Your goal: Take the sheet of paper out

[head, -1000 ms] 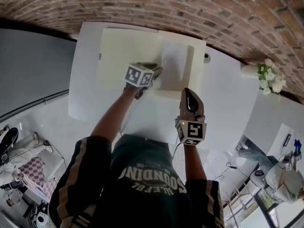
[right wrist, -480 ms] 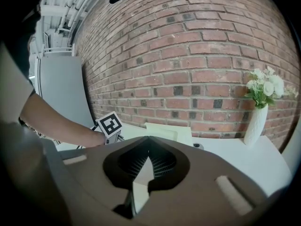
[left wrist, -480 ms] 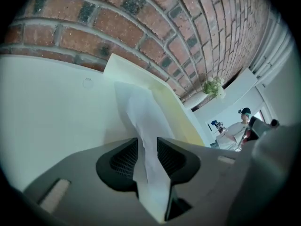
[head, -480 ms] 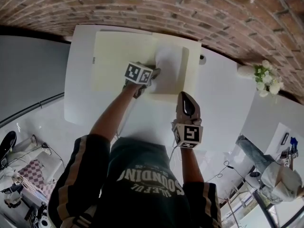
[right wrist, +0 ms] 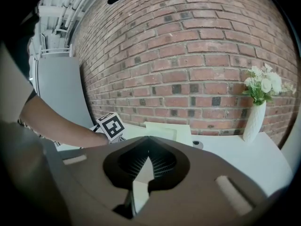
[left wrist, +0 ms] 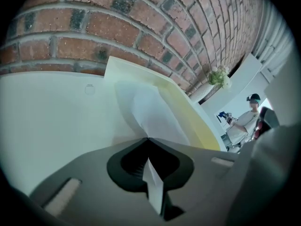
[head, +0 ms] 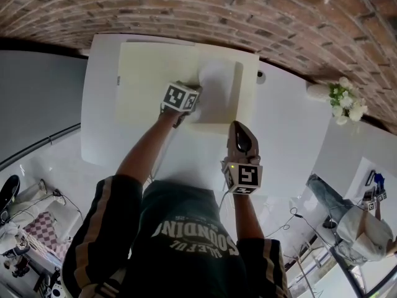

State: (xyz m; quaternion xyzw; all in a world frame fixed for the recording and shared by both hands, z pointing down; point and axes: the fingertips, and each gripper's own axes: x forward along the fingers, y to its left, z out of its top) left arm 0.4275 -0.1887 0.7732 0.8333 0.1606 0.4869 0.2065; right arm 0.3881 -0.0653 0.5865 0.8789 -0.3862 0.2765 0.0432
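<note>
A pale yellow folder (head: 155, 82) lies open on the white table (head: 285, 129). A white sheet of paper (head: 218, 92) rests in its right half. My left gripper (head: 197, 94) is at the sheet's left edge and points down at it. In the left gripper view the jaws (left wrist: 146, 139) are shut, and the sheet (left wrist: 150, 114) rises in a ridge to where they meet, so its edge is pinched. My right gripper (head: 240, 129) hovers shut over the bare table just in front of the folder (right wrist: 167, 131), holding nothing (right wrist: 148, 137).
A brick wall (head: 248, 17) runs along the table's far edge. A white vase of flowers (head: 338, 95) stands at the far right. A small dark round object (head: 260, 75) lies beside the folder's right edge. A person (left wrist: 244, 121) stands off in the background.
The left gripper has dipped slightly onto the sheet's left edge and its fingers have come together. The right gripper has stayed in place.
</note>
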